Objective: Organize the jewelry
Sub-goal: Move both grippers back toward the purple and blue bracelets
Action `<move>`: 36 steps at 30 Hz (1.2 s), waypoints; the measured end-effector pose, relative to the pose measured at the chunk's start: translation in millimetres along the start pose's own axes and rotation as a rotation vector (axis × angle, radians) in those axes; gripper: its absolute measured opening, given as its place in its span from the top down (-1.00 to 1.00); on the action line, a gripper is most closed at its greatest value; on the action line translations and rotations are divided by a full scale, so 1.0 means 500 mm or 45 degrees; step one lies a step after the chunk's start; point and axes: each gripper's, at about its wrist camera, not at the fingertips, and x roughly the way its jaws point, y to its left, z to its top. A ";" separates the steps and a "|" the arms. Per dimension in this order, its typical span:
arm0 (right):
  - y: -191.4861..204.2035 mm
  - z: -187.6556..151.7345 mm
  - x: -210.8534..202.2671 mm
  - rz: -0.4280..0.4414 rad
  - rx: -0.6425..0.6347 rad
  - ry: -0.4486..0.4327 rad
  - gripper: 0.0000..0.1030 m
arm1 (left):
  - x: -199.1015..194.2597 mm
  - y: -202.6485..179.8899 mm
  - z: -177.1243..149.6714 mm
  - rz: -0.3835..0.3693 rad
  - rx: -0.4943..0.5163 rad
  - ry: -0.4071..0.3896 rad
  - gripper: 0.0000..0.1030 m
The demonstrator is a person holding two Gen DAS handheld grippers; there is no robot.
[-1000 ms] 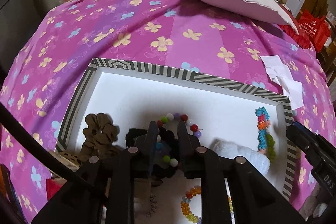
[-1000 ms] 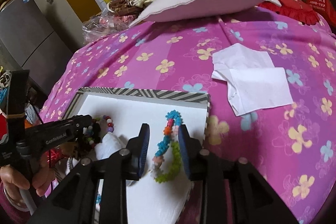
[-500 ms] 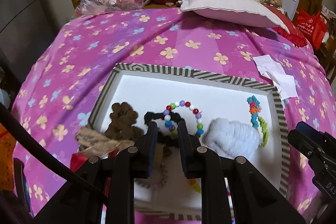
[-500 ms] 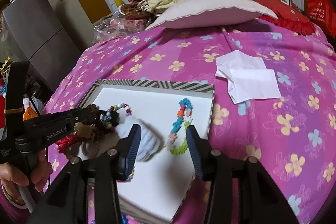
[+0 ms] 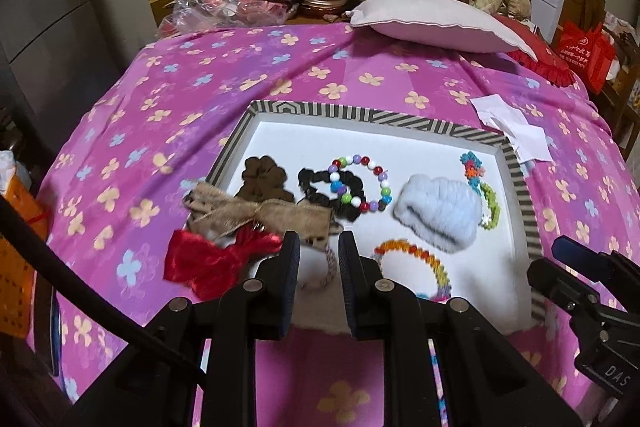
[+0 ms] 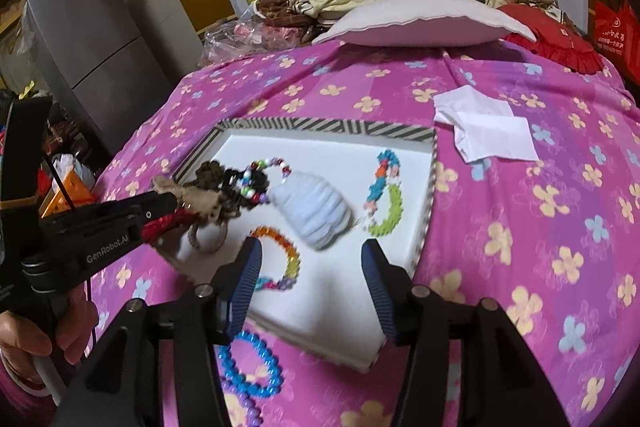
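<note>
A white tray with a striped rim (image 5: 360, 115) (image 6: 320, 126) lies on the pink flowered bedspread. It holds a brown scrunchie (image 5: 264, 179), a black scrunchie under a multicolour bead bracelet (image 5: 360, 183), a pale blue fluffy scrunchie (image 5: 438, 211) (image 6: 316, 207), a flower-bead bracelet (image 5: 482, 191) (image 6: 384, 193) and an orange rainbow bracelet (image 5: 420, 263) (image 6: 286, 255). A tan bow (image 5: 256, 213) and a red bow (image 5: 212, 261) lie over the tray's left edge. My left gripper (image 5: 319, 259) is slightly open and empty above the tray's near edge. My right gripper (image 6: 310, 267) is wide open and empty above the tray.
A blue bead bracelet (image 6: 252, 367) lies on the bedspread in front of the tray. White paper (image 6: 486, 135) lies to the right of the tray. A pillow (image 5: 436, 23) and piled blankets are at the back. A grey fridge (image 6: 92, 59) stands at the left.
Both grippers have pulled back and up from the tray, so more of it shows. My right gripper has opened wider. The left jaws have stayed at the same narrow gap.
</note>
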 end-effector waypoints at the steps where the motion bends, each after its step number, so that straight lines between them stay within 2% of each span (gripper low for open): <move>1: 0.004 -0.006 -0.003 0.002 -0.004 0.003 -0.06 | -0.004 0.001 -0.006 0.001 0.001 -0.002 0.21; 9: 0.028 -0.038 -0.028 0.007 -0.020 0.000 -0.13 | -0.034 0.008 -0.048 -0.003 -0.013 -0.005 0.20; 11: 0.033 -0.044 -0.032 0.009 -0.023 0.004 -0.17 | -0.039 0.010 -0.057 -0.011 -0.022 0.000 0.14; 36: 0.053 -0.131 -0.057 0.015 -0.054 0.067 -0.21 | -0.089 0.004 -0.157 -0.059 -0.023 0.043 0.08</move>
